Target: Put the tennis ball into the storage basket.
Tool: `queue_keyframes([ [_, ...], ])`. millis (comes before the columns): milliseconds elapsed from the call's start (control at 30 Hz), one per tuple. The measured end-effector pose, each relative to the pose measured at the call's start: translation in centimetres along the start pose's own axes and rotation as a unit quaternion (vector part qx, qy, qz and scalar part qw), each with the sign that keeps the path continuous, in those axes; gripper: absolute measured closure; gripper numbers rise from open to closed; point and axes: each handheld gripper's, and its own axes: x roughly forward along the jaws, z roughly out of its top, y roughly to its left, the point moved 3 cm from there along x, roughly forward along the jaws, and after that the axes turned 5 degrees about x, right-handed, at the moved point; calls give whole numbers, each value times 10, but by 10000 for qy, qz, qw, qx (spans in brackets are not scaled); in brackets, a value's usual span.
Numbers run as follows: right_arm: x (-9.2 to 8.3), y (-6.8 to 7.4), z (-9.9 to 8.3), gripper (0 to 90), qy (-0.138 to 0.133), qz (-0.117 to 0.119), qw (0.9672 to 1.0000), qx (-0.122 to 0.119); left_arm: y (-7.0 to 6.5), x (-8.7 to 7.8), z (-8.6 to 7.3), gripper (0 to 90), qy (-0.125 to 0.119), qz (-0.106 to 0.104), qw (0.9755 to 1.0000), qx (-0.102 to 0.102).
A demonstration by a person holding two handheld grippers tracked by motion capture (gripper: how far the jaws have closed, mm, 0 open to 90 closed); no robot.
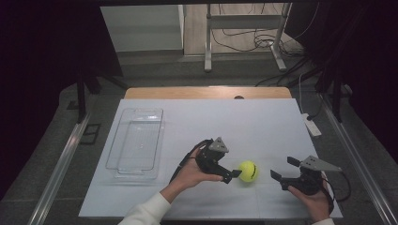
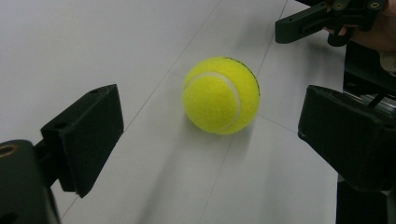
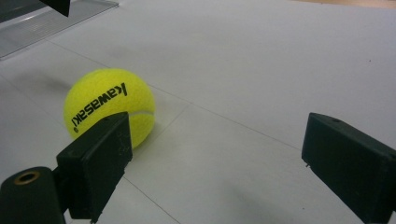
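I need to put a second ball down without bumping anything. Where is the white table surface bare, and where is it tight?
Bare: the broad stretch beyond the tennis ball toward the far wooden edge, right of the clear tray; also the near-left corner below the tray. Crowded: the near edge, where the open left gripper is beside the ball and the open right gripper waits just right of it.

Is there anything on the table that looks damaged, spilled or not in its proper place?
Nothing stands out. The tennis ball sits whole on the white table, between the open left gripper and the open right gripper. The clear tray lies flat and empty at the left, with no spill.
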Motion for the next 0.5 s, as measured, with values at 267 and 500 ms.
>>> queue_keyframes([
  [267,0,0,0,88,6,-5,10000,-5,-2,10,3,79,89,-60,9999,45],
  [500,0,-1,0,89,-3,1,10000,-2,-4,15,7,77,115,-121,9998,72],
])
